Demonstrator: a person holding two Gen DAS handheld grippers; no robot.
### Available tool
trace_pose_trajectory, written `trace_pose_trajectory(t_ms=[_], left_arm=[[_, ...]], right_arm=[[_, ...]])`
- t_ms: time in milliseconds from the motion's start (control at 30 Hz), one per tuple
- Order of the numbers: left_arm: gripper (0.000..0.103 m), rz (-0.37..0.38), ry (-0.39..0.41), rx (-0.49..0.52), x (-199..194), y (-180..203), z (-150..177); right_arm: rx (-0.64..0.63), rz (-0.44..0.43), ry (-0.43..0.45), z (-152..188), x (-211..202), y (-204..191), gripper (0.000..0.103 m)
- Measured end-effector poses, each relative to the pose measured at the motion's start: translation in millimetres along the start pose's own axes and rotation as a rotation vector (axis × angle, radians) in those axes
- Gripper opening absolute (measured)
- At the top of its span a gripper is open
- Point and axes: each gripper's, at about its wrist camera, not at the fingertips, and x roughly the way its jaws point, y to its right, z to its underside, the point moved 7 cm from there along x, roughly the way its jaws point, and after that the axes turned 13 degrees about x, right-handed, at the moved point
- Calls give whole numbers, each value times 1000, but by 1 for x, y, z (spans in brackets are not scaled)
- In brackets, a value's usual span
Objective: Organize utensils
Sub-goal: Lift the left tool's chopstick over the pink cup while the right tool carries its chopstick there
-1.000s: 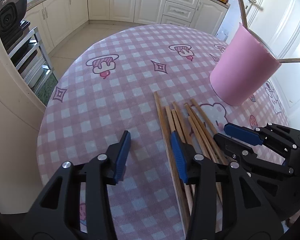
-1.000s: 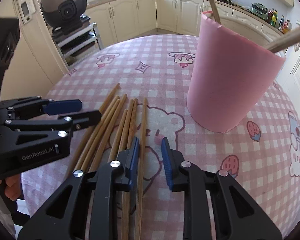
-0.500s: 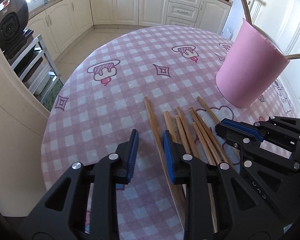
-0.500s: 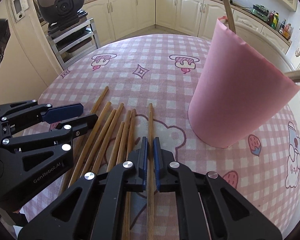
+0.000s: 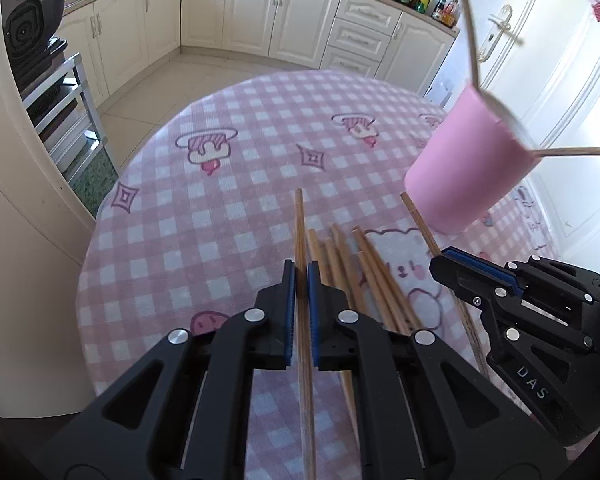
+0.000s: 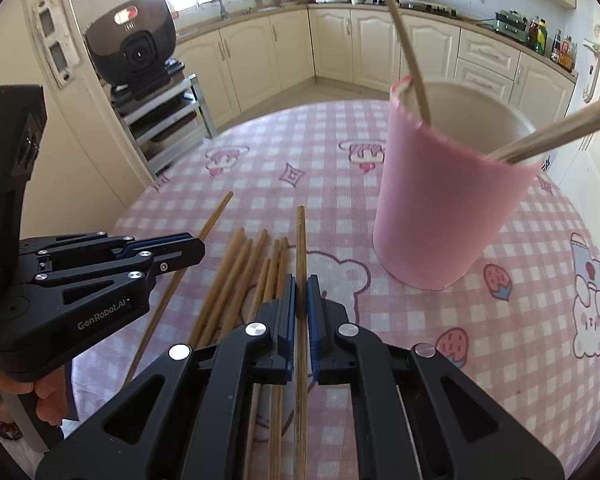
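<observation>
Several wooden chopsticks lie loose on the pink checked tablecloth; they also show in the right wrist view. My left gripper is shut on one chopstick and holds it above the cloth. My right gripper is shut on another chopstick, also lifted. A pink cup stands to the right with a few chopsticks leaning out of it; it also shows in the left wrist view.
The round table's edge curves along the left. A rack with a black appliance stands beyond it. Cream kitchen cabinets line the back wall. Each gripper shows in the other's view, beside the pile.
Both grippers have closed, each on one chopstick, and have risen with it off the cloth. The left was open a second ago; the right was nearly shut half a second ago.
</observation>
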Motion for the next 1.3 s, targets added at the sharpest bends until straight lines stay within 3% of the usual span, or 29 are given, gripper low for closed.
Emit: trace_pose_trajectory(t_ms=[367, 733, 1300], left_arm=[[6, 57, 175, 16, -85, 19, -23], [6, 101, 298, 70, -151, 48, -33], [6, 146, 382, 122, -182, 78, -47]], right_arm=[[28, -108, 143, -19, -68, -14, 5], [34, -225, 244, -22, -119, -34, 5], [49, -336, 368, -20, -159, -31, 5]])
